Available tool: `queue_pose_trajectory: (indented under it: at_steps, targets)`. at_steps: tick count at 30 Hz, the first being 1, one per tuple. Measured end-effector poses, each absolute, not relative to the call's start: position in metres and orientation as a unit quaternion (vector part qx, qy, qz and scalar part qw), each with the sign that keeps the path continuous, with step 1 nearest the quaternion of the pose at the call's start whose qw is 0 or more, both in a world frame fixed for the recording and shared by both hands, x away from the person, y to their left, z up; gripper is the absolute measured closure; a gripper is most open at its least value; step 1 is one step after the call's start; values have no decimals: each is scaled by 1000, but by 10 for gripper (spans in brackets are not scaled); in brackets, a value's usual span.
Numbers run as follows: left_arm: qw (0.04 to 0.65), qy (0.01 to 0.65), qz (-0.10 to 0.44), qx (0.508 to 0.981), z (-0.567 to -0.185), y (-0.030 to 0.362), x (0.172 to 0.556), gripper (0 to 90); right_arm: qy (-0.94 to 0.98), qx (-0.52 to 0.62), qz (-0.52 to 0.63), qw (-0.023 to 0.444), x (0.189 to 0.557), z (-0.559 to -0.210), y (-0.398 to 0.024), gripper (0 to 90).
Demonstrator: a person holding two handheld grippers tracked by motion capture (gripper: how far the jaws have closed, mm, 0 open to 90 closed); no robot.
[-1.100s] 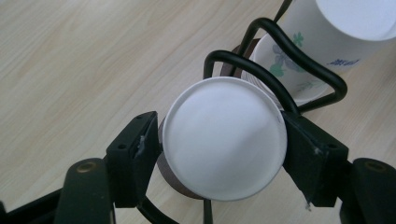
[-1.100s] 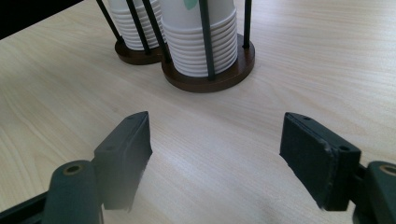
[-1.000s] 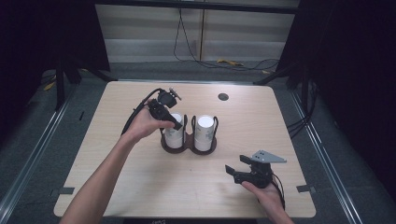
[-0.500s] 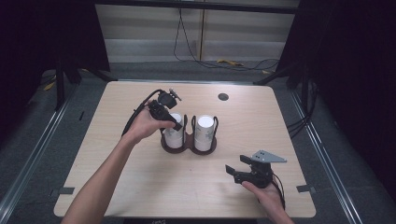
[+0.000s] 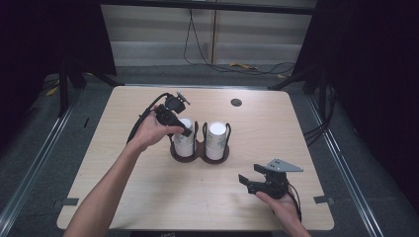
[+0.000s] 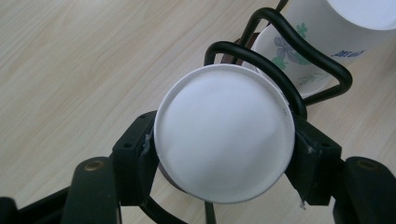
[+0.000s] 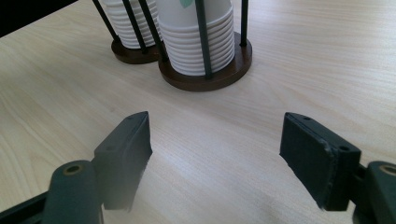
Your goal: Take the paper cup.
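Item: cup rack [image 5: 199, 154], mid-table, twin wire holder on a dark base. Holds two stacks of upturned paper cups: left stack [image 5: 184, 138] and right stack [image 5: 216, 140], side by side.

Item: left gripper [image 5: 182, 129], over the left stack. In the left gripper view my jaws sit against both sides of the top cup [image 6: 224, 133], just under its white base. I read it as clenched on that cup.

Item: right gripper [image 5: 249, 181], near right of the table, well apart from the rack. Jaws spread wide, nothing between them, bare table [image 7: 219, 140] below.

Step in hand, as I judge it: taking the top cup off the left stack. Cup not yet clear of the wires.

Next move calls for: a straight lift along the stack's axis, so the rim clears the wire loops [image 6: 280, 70]. Risk: the cup below coming up with it.

Pose: my left forearm [image 5: 106, 190] reaches in diagonally from near left, wrist bent down over the stack. My right hand [image 5: 281, 205] rests low, gripper pointing left toward the rack.
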State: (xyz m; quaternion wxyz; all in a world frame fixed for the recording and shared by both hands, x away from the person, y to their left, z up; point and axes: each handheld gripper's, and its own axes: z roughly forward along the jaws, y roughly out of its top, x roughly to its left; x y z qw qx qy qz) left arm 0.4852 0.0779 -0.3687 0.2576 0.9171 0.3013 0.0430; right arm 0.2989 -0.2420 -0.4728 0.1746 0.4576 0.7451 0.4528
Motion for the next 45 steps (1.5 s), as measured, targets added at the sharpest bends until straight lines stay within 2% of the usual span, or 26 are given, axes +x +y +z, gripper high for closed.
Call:
queue_pose_trajectory:
  at_steps: [24, 45]
  targets:
    - [281, 309, 48, 907, -358, 85, 480, 351, 744, 460, 451, 177, 299, -473, -242, 250]
    - [331, 310, 57, 889, -346, 100, 476, 350, 744, 460, 451, 178, 299, -473, -241, 251]
